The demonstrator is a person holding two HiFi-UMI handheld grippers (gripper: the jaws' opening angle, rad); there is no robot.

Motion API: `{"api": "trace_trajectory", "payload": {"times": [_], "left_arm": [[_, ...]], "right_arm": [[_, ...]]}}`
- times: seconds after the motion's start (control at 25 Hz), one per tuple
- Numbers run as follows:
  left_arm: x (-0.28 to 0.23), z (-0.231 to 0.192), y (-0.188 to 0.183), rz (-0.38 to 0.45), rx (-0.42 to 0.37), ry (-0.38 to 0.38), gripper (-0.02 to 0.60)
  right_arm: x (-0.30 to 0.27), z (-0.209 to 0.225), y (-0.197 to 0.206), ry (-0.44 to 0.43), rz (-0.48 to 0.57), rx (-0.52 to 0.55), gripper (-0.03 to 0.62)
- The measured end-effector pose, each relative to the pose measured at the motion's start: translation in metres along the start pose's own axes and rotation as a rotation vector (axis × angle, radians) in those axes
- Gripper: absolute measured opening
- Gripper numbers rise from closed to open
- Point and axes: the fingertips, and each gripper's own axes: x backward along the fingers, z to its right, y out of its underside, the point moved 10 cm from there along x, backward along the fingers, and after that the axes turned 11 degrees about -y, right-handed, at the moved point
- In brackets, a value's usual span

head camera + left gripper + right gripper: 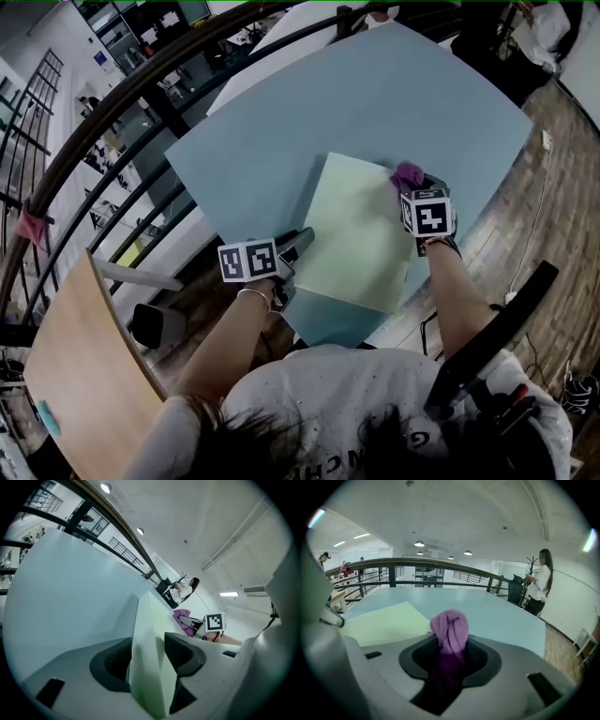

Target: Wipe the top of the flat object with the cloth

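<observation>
Blue tabletop (422, 103), near edge – flat object (361, 234) looks thin, stiff, probably slides, so my left hand-held gripper (302, 242) clamps its left rim. Right hand-held gripper (419, 190) pinches the soft cloth (407, 175) – bunched, at the object's far corner.

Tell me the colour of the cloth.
The cloth is purple, clearest in the right gripper view.
</observation>
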Motion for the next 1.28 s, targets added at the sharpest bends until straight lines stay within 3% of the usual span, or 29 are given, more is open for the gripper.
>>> {"api": "trace_trajectory", "payload": {"times": [0.36, 0.48, 0.6, 0.72, 0.8, 1.08, 1.28], "left_arm": [[0.009, 0.019, 0.026, 0.169, 0.044, -0.152, 0.216], [0.009, 0.026, 0.037, 0.195, 0.076, -0.172, 0.216], [0.008, 0.025, 0.036, 0.184, 0.087, -0.159, 0.216], [0.007, 0.023, 0.032, 0.15, 0.115, -0.127, 0.216], [0.007, 0.024, 0.033, 0.148, 0.111, -0.13, 0.218], [0.007, 0.024, 0.034, 0.163, 0.087, -0.152, 0.216], [0.006, 0.023, 0.034, 0.169, 0.081, -0.158, 0.212]], "right_arm": [[0.005, 0.019, -0.009, -0.009, -0.022, -0.06, 0.132], [0.008, -0.006, -0.032, -0.125, 0.076, -0.044, 0.132], [0.005, -0.054, -0.055, -0.3, 0.169, -0.01, 0.132], [-0.008, -0.105, -0.066, -0.446, 0.185, 0.055, 0.129], [-0.023, -0.131, -0.065, -0.493, 0.154, 0.097, 0.129], [-0.054, -0.141, -0.05, -0.419, -0.023, 0.3, 0.129], [-0.042, -0.112, -0.037, -0.303, -0.039, 0.279, 0.129]]}}
